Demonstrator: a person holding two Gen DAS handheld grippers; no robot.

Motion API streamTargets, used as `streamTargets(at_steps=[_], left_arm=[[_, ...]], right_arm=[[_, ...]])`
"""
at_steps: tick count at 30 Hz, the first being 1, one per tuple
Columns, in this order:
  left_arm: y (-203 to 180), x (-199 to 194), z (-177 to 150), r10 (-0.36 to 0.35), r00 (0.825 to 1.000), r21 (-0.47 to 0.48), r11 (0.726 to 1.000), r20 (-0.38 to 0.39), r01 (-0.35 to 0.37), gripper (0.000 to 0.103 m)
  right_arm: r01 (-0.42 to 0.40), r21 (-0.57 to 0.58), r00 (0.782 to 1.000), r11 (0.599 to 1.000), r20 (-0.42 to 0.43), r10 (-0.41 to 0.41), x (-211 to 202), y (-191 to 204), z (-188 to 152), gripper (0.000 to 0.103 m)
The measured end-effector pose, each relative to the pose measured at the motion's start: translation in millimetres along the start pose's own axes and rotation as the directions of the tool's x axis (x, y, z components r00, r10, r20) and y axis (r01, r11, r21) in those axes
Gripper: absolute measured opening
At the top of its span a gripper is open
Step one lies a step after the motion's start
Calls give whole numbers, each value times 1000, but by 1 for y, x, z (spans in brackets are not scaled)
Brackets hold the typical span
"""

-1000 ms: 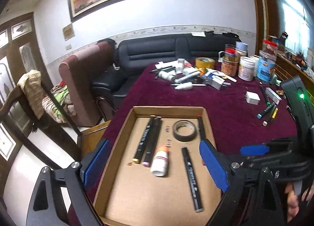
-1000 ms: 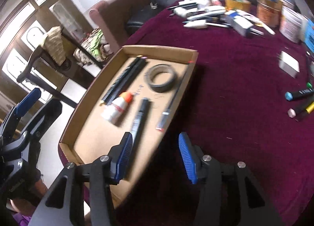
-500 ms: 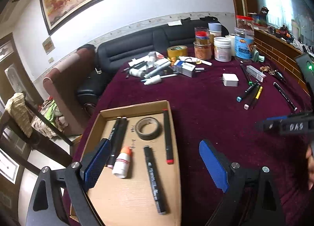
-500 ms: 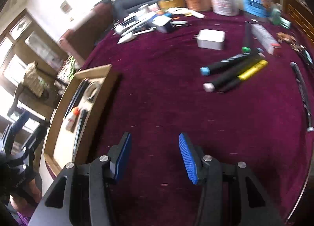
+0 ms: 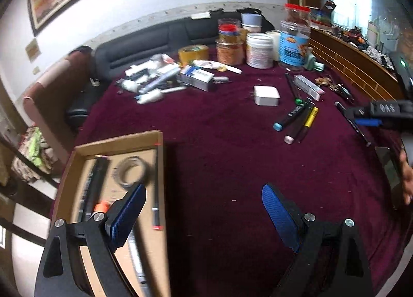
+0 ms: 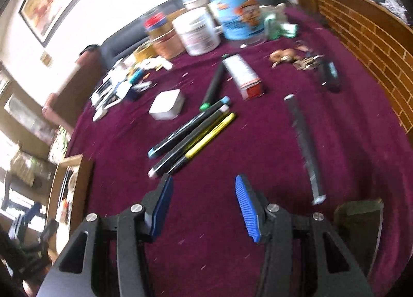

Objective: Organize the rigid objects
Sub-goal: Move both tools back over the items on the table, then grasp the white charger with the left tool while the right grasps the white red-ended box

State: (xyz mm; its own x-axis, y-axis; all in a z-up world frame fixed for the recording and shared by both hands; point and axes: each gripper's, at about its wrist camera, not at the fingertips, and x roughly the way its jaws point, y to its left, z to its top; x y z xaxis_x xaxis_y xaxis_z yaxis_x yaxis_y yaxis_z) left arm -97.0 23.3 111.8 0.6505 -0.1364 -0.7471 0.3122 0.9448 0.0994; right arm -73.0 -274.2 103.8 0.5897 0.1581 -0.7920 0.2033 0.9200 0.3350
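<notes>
A cardboard tray (image 5: 118, 142) lies at the table's left front. It holds black markers, a grey tape roll (image 5: 130, 174) and a glue bottle with an orange cap (image 5: 102, 206). My left gripper (image 5: 204, 209) is open over the maroon cloth, its left finger above the tray's right edge. My right gripper (image 6: 204, 193) is open and empty. Just beyond its left finger lie a blue-capped marker (image 6: 188, 126), a white-capped marker (image 6: 188, 142) and a yellow marker (image 6: 209, 139). The same tray (image 6: 74, 165) shows far left in the right wrist view.
A white box (image 6: 167, 104), a green-capped marker (image 6: 213, 85), a red-ended carton (image 6: 244, 75) and a long grey strip (image 6: 304, 147) lie around the markers. Jars (image 5: 258, 49), a tape roll and a heap of small items crowd the back. A wooden ledge (image 6: 366, 36) borders the right.
Both views have swung right, away from the tray. My right gripper moved from the tray's edge across the cloth to the loose markers. My left gripper shifted right, partly off the tray.
</notes>
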Motion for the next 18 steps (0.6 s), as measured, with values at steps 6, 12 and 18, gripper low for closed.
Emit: streamTargets(at_steps=[6,12,18], left_arm=[[2,14,0,-26,999,-10,1000,-26,26,94],[20,16,1,-56,998,-53,997,-27,54,94],[35,20,4,-63,998,-88,994,-11,61,94]], right_arm=[[-47,21,999,999,3,47,29,9,34,49],[-12,-103,1000,995,-22,10,81,65,73,49],[48,-114,998,992,-35,-52,138,81,118,49]])
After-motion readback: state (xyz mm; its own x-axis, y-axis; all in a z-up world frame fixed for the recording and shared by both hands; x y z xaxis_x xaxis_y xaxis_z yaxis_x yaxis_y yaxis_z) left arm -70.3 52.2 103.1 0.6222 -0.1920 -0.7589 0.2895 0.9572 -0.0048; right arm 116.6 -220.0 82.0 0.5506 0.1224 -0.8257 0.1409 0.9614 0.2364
